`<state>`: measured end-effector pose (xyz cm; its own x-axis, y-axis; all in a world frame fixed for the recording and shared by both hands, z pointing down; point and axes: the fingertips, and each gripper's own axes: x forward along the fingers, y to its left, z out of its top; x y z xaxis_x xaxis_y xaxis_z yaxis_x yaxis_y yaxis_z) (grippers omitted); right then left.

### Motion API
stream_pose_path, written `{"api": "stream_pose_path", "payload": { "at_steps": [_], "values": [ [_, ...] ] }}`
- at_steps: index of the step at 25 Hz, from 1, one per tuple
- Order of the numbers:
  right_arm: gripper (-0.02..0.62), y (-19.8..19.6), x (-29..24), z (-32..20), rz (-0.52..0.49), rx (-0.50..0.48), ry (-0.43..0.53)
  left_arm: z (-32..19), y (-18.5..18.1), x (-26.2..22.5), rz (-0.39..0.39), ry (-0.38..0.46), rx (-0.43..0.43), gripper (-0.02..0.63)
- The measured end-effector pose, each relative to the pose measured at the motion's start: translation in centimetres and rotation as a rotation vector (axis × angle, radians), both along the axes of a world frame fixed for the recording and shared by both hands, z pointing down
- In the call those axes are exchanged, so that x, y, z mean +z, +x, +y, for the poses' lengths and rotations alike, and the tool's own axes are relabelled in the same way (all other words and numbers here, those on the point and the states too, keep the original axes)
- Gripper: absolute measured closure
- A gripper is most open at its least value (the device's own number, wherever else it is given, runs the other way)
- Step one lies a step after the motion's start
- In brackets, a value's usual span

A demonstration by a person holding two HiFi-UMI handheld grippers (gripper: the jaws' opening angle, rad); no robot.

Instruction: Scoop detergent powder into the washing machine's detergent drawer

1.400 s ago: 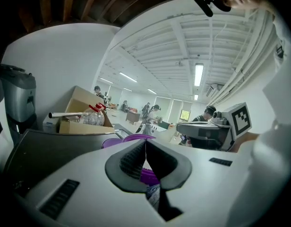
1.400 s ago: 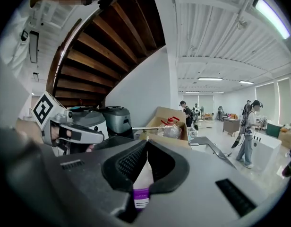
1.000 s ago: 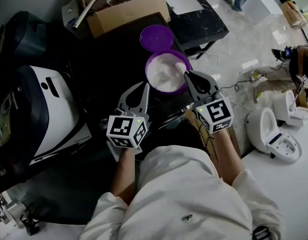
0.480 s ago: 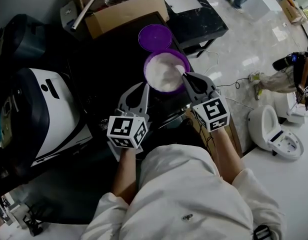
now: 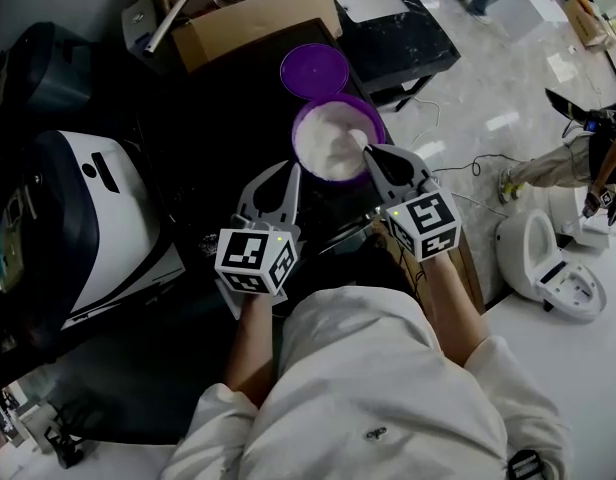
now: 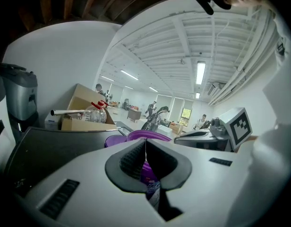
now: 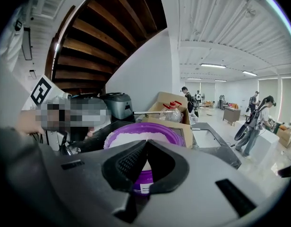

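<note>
Your left gripper point(image 5: 292, 171) and right gripper point(image 5: 369, 151) both have jaws pressed together, nothing seen between them. The right one's tips sit at the rim of the purple tub point(image 5: 301, 128).

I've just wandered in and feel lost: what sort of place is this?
Probably a big open test workshop or lab, not a home: a washing machine and toilets share one bare floor, and strip lights run down a long ceiling.

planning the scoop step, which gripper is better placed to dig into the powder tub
Right, probably. The right gripper reaches over the rim of the purple tub, above the white powder. The left gripper stops short, outside the tub's near wall.
</note>
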<state>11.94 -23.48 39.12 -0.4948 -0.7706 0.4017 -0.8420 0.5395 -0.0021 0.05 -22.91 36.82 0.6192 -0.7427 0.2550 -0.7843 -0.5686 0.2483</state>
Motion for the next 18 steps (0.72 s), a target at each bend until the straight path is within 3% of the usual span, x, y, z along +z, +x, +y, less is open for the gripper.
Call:
{"api": "stream_pose_path", "payload": {
  "at_steps": [18],
  "values": [
    [0.588,-1.3,0.7,0.7,-0.049,-0.023,-0.043,0.4,0.1,0.0,0.001,0.002,0.004,0.588]
  ]
}}
